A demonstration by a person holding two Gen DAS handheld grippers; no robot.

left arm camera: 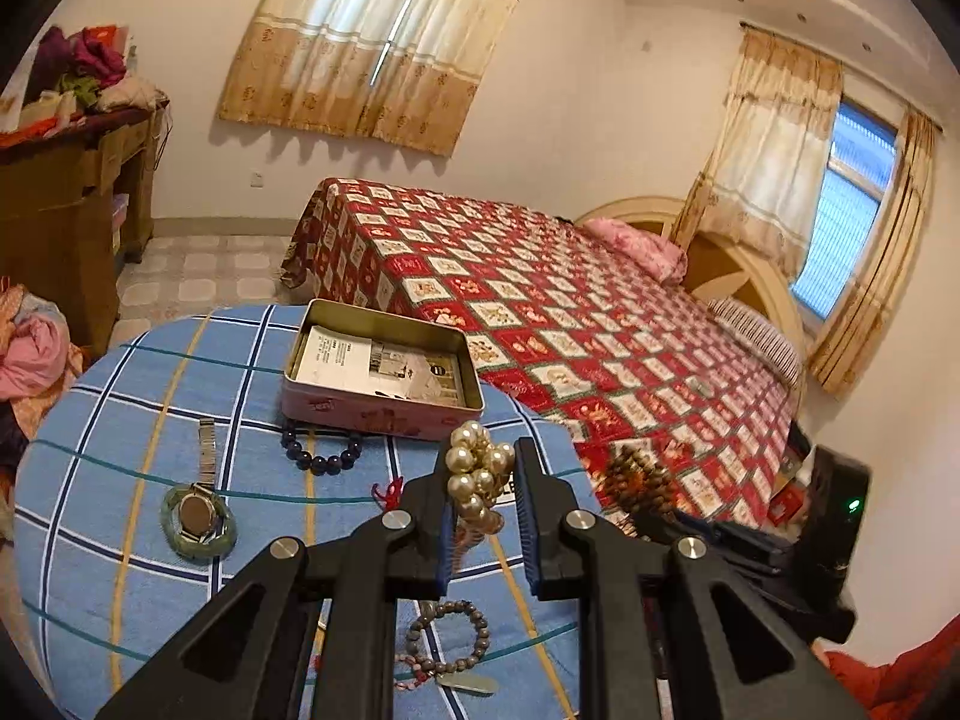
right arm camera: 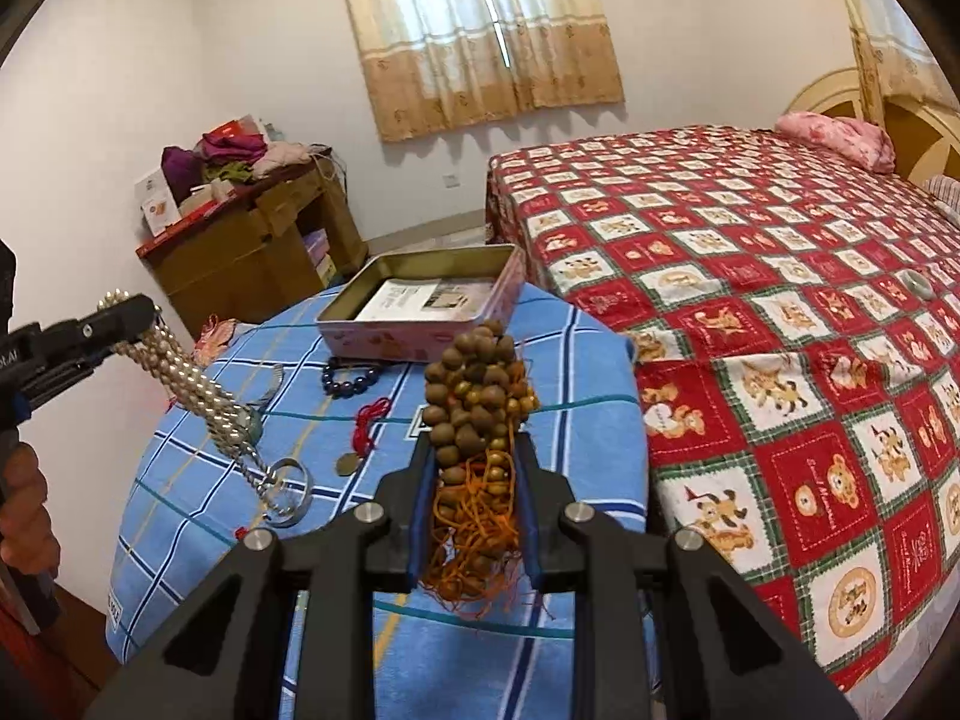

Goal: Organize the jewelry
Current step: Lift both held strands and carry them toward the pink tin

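A: Your left gripper (left arm camera: 480, 480) is clamped on the pearl strand (left arm camera: 477, 474), beads bunched up between the blue pads. From the right wrist view that strand (right arm camera: 198, 384) trails down from the jaws towards the blue checked cloth (right arm camera: 480, 654), with a silver bangle (right arm camera: 288, 489) at its lower end.

B: And your right gripper (right arm camera: 474, 468) is clenched round a thick bundle of brown wooden beads (right arm camera: 477, 396), orange cords spilling out between the fingers.

A: You've got the open pink tin (left arm camera: 384, 414) ahead of you at the far side of the cloth, with only a printed sheet (left arm camera: 378, 369) lying in it.

B: Just in front of the tin sits the dark bead bracelet (left arm camera: 324, 450). To its left, the watch (left arm camera: 198, 510) lies across a green bangle (left arm camera: 201, 543).

A: Close under your left jaws there's a grey bead bracelet (left arm camera: 447, 639) with a pale pendant. A red cord (right arm camera: 372, 420) sits mid-cloth.

B: Beside the table, the bed with the red patterned cover (right arm camera: 780, 330).
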